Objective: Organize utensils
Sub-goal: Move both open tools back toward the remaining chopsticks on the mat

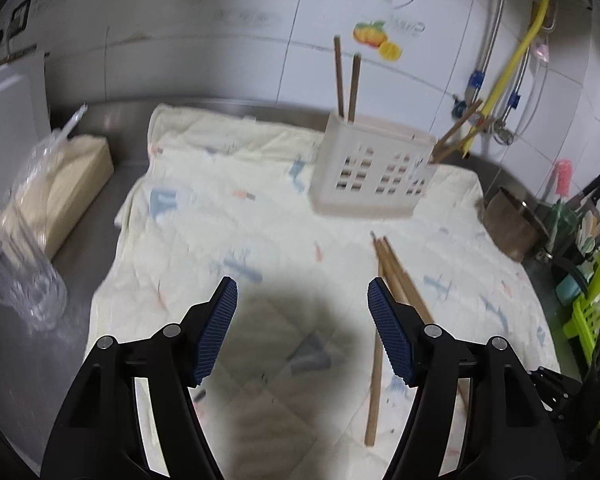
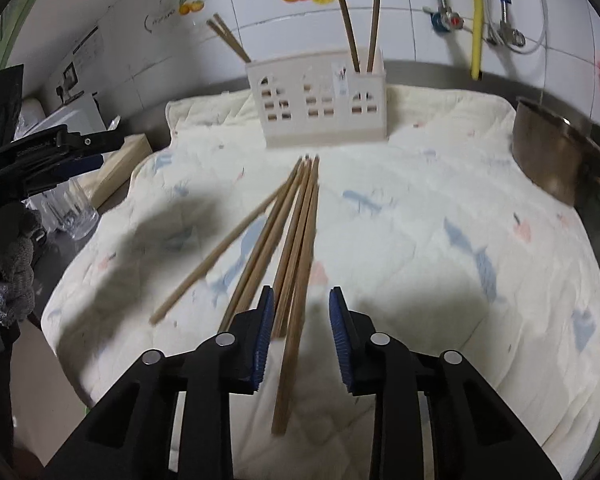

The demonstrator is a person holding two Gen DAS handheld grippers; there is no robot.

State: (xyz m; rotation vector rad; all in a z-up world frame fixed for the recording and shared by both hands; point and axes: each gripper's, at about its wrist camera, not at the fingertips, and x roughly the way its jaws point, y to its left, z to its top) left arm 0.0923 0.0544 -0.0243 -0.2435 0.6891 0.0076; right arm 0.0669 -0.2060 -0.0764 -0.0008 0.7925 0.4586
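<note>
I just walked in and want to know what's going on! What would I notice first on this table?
First, the bundle of wooden chopsticks lying loose in the middle of the pale patterned cloth, with the right gripper hovering open right over their near ends. Behind them, at the far edge of the cloth, stands a white holder with little window holes, and a few chopsticks already stick up out of it.

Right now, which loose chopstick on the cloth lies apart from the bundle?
The leftmost chopstick in the right wrist view: it angles away to the left, alone, while the other chopsticks lie together.
</note>
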